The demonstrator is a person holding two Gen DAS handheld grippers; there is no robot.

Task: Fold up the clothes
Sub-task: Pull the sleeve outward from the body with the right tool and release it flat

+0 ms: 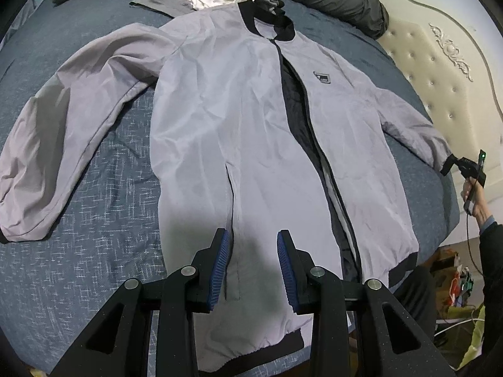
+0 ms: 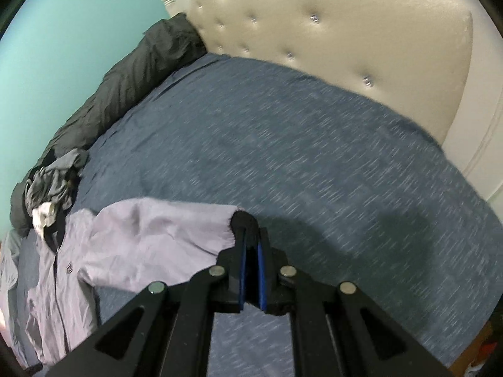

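The grey jacket (image 1: 239,132) lies spread on the bed (image 1: 94,251), right claw (image 2: 250,248) clamped on its black cuff (image 2: 243,220), left claw (image 1: 253,267) gaping above the hem; a thin pinch could slip.

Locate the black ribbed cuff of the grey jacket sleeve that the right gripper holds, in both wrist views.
Left wrist view: the black ribbed cuff sits at the far right edge, pinched by the right gripper off the bed's side.
Right wrist view: the cuff is low centre, clamped between the blue pads.
Shared landmark: the cream tufted headboard.
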